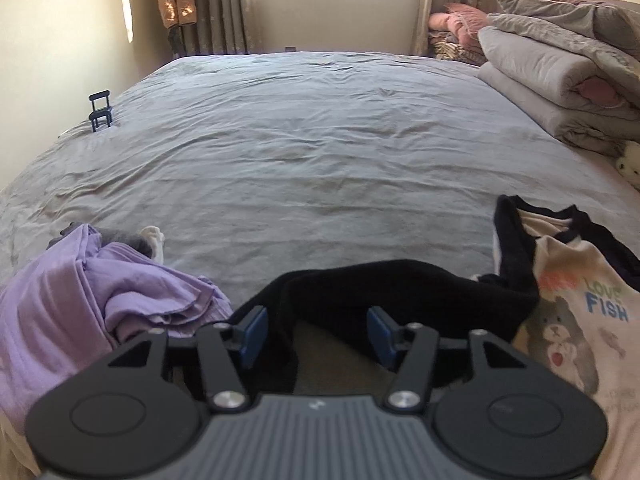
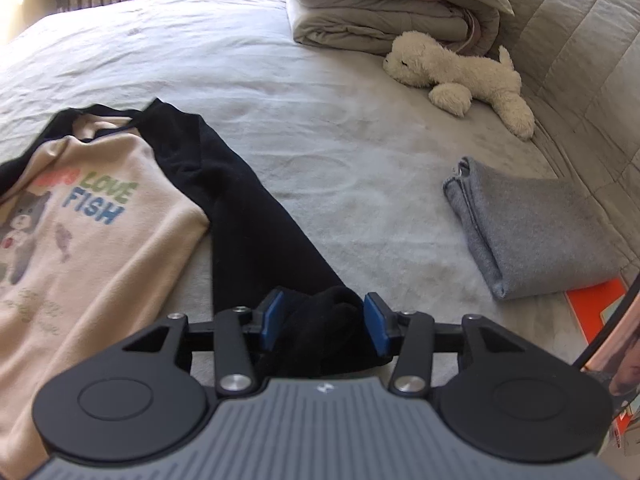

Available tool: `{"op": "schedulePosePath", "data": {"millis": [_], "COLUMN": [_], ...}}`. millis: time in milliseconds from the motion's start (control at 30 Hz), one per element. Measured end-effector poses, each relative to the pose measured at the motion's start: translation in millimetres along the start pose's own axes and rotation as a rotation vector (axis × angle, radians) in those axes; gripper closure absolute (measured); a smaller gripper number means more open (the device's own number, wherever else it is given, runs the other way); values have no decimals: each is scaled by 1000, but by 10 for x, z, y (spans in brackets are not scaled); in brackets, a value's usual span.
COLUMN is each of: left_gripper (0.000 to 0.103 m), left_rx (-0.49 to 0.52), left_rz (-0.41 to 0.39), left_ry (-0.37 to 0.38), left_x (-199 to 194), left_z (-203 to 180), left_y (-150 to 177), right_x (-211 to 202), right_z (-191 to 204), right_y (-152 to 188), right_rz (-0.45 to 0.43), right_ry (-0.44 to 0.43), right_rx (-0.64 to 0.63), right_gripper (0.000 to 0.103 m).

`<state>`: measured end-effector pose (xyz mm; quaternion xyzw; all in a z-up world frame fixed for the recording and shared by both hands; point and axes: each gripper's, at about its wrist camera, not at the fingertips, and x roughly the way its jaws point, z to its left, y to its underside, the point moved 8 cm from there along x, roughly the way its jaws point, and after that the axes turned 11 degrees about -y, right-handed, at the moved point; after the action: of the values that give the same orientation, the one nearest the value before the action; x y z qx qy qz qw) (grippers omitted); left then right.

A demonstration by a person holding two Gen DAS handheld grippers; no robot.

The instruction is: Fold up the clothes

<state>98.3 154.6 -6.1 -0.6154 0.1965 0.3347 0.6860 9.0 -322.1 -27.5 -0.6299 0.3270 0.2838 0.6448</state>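
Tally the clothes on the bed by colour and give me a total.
Lilac crumpled garment: 1
Cream fleece top with black sleeves and a bear print: 1
Grey folded knit garment: 1
Total: 3
A small grey-and-white item behind the lilac one is too hidden to count.

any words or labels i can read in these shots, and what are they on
"LOVE FISH" – printed on the chest of the cream shirt with black sleeves, beside a cartoon cat.
A red word left of "LOVE" on the same shirt – too blurred to read.
Faint lines of script lower on the shirt – too blurred to read.
Small white logo on the right gripper body – a mark, not legible text.
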Motion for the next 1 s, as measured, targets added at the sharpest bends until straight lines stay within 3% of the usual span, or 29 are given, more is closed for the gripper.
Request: {"op": "schedulePosePath", "data": {"millis": [267, 433, 567, 833, 1000], "left_gripper": [45, 45, 47, 57, 71], "left_rx": [59, 71, 95, 123, 96], "left_rz": [38, 84, 135, 185, 176], "left_ry": [223, 364, 435, 430, 412], "left_x": [-505, -587, -562, -356, -322], "left_z": [-140, -188, -276, -358, -367], "left_y": [466, 759, 1009, 1228, 1227], "right_x": [-264, -337, -362, -309, -239], "right_z": [281, 442, 582, 795, 859], "right_y": [145, 351, 572, 1028, 1234], "right_rz": [-14, 12, 52, 160, 177], "right_ry": [-114, -183, -239, -338, -363], "right_rx": [-4, 15, 34, 79, 108], "right_gripper": [53, 53, 53, 53, 52]}}
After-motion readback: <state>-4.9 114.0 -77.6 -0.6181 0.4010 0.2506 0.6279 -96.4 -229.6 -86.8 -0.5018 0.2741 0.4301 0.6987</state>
